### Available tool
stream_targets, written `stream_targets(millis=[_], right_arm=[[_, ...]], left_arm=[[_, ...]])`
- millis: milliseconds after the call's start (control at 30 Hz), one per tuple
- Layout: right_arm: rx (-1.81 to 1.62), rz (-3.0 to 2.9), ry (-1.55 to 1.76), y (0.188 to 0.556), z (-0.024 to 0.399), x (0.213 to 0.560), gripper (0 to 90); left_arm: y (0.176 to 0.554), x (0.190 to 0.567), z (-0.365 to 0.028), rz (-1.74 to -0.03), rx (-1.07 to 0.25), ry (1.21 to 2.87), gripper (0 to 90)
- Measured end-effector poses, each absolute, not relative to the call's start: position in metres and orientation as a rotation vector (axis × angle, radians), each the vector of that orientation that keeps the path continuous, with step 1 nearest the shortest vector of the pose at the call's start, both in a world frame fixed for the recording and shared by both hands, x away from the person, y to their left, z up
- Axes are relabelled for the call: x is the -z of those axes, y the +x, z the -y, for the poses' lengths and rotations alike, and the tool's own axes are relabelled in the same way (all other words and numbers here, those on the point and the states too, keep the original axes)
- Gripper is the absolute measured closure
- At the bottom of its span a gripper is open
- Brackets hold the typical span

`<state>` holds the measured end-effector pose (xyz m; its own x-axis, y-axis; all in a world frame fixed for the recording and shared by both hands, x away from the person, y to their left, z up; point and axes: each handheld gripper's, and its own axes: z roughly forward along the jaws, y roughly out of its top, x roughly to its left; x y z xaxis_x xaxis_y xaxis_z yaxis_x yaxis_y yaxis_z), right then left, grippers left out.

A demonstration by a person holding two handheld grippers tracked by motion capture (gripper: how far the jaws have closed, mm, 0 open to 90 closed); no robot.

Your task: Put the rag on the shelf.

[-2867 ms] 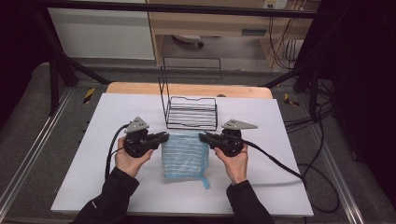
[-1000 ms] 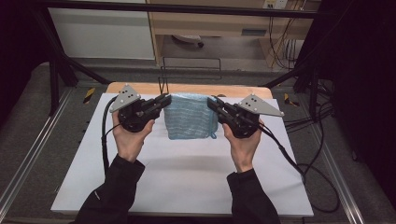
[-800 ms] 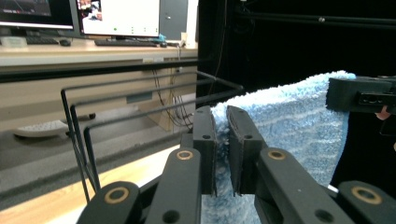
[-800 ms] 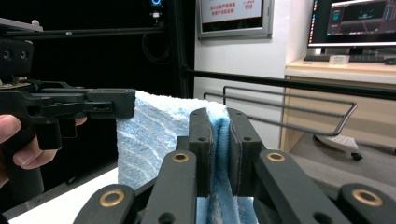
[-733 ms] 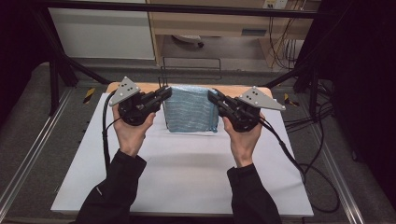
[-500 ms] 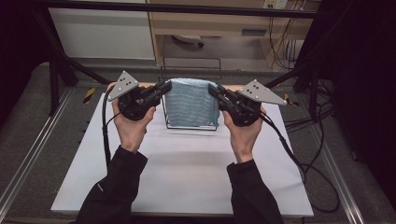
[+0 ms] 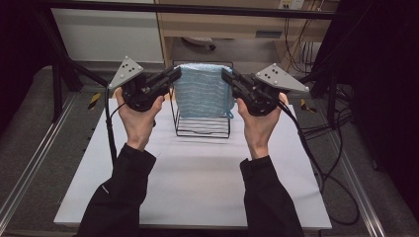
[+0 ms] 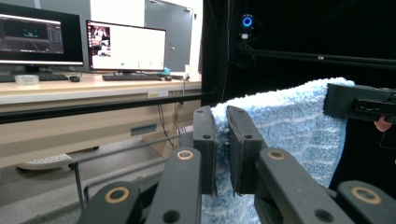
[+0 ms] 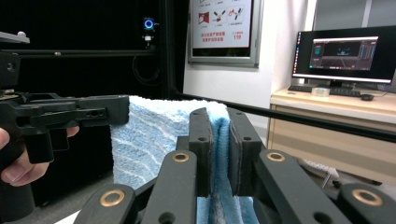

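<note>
A light blue striped towel (image 7: 202, 89) hangs folded in the air, stretched between my two grippers above a black wire rack (image 7: 203, 126). My left gripper (image 7: 175, 75) is shut on the towel's upper left corner; in the left gripper view the towel (image 8: 289, 126) is pinched between the jaws, with my left gripper (image 8: 222, 116) clamping its edge. My right gripper (image 7: 226, 75) is shut on the upper right corner; the right gripper view has the towel (image 9: 149, 135) running off to the left from my right gripper (image 9: 219, 119), toward the other gripper (image 9: 70, 114).
The white table top (image 7: 197, 182) lies below, with the wire rack at its far middle. Beyond the table stand a wooden desk (image 8: 70, 88) with monitors (image 8: 126, 44) and keyboards. Black cables (image 7: 316, 153) trail from both grippers.
Both grippers have lifted the towel off the table and risen together, carrying it up and toward the far side, over the wire rack. Their grip on the corners is unchanged.
</note>
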<state>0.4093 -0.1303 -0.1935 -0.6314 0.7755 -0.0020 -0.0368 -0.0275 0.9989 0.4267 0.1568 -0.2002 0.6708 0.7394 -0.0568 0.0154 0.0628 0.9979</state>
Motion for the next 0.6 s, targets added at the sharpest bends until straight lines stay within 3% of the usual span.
stream_targets(millis=[600], right_arm=[[-1.723, -1.594, 0.732, 0.427, 0.127, 0.153, 82.2]], left_arm=[[0.443, 0.163, -0.154, -0.669, -0.660, 1.359, 82.5]])
